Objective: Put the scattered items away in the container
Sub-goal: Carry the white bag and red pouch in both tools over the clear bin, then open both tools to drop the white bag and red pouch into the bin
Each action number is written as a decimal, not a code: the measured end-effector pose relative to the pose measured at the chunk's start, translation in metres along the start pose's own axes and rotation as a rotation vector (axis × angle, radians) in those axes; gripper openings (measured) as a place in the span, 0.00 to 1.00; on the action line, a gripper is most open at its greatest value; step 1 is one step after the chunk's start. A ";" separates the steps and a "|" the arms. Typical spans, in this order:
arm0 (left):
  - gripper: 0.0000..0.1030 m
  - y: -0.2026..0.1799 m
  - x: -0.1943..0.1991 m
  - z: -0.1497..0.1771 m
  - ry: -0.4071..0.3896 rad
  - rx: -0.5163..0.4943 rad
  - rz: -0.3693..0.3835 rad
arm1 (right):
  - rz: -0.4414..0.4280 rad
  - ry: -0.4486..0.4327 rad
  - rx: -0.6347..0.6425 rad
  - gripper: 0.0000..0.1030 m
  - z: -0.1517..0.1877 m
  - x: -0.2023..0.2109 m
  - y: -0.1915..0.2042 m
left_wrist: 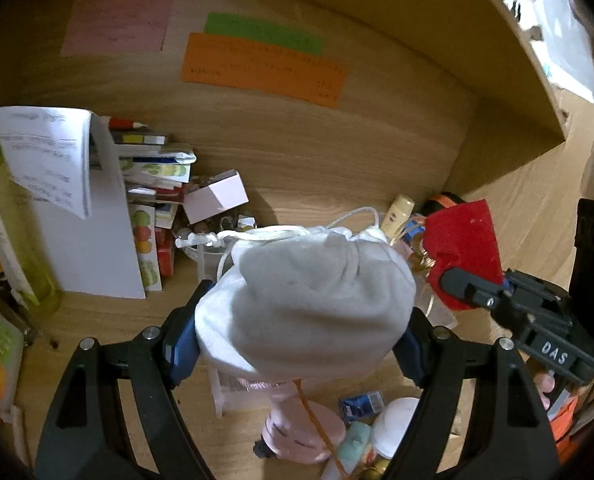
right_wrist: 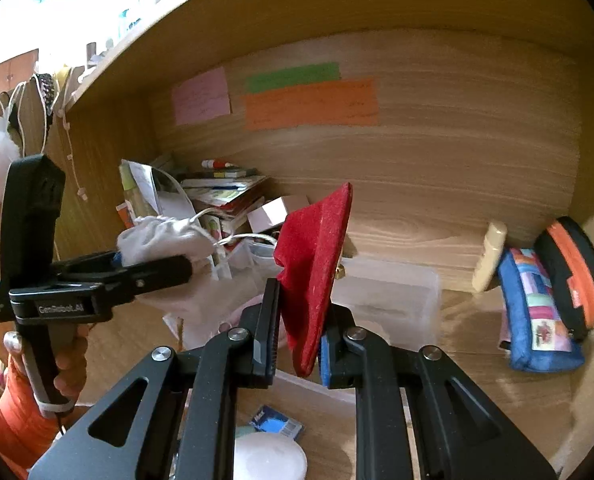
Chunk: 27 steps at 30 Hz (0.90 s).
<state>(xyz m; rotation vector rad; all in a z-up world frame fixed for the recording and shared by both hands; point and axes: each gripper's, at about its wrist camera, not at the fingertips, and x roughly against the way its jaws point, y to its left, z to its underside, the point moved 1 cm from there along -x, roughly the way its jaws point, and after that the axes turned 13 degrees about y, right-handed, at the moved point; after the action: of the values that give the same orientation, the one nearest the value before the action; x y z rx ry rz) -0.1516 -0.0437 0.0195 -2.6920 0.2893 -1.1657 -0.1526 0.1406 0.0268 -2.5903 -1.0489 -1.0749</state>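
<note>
**Both grippers loaded and raised**

Your left gripper (left_wrist: 303, 316) points forward and slightly down, its jaws spread wide and clamped on either side of the white pouch (left_wrist: 309, 296). Your right gripper (right_wrist: 299, 324) sits just beside it, tilted down likewise, jaws pinched nearly together on the red pouch (right_wrist: 317, 264). Your left hand (right_wrist: 67, 364) wraps the left gripper's handle from below.
</note>
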 end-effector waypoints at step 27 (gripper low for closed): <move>0.80 -0.004 -0.061 0.016 0.138 -0.071 -0.084 | -0.016 0.202 0.021 0.15 0.021 -0.070 -0.004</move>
<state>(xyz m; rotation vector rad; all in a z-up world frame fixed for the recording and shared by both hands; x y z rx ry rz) -0.1801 -0.0231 -0.0326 -2.7130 0.2445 -1.3942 -0.1783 0.1136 -0.0361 -2.3990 -1.0278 -1.2901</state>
